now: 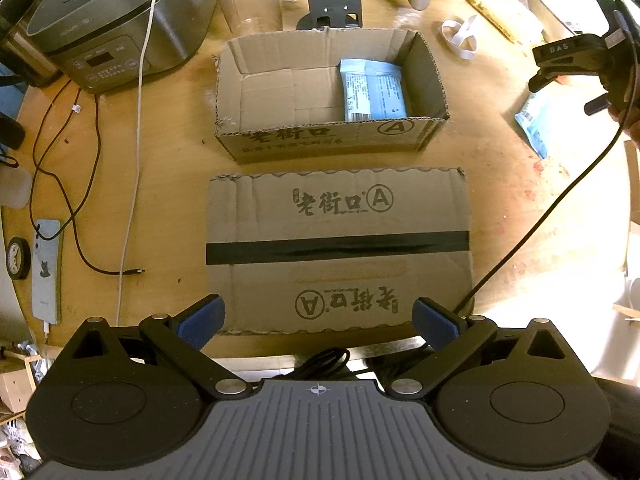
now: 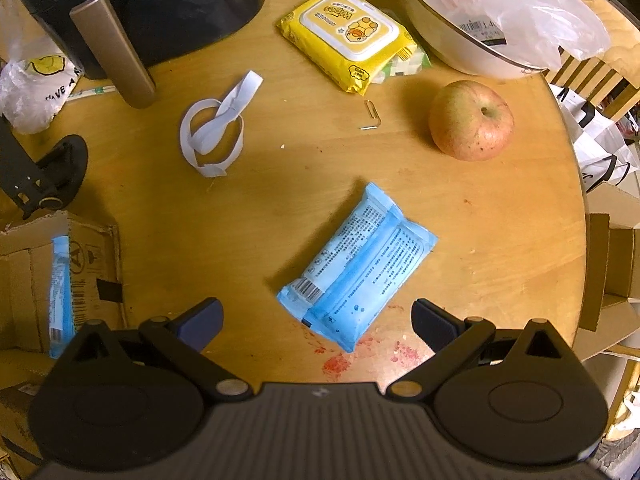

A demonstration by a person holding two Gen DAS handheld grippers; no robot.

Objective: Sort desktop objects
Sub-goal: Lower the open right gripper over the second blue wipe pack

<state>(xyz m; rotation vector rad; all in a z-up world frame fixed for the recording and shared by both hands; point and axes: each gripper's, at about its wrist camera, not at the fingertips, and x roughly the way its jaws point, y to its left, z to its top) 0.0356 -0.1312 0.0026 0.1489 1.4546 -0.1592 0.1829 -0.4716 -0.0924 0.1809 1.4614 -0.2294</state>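
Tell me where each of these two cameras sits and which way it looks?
Left wrist: on the left gripper, looking down at the open cardboard box; its fingers show, the right gripper too.
Right wrist: on the right gripper, above a blue packet and apple; its fingers show.
Shared: box, white strap.

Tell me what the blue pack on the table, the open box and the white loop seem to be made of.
Blue pack: soft plastic film, slightly glossy, with crimped end seams and printed text. Open box: brown corrugated cardboard, matte, with wavy torn edges showing the fluting. White loop: probably a flat fabric or elastic band, matte and limp, though it could be plastic strapping.
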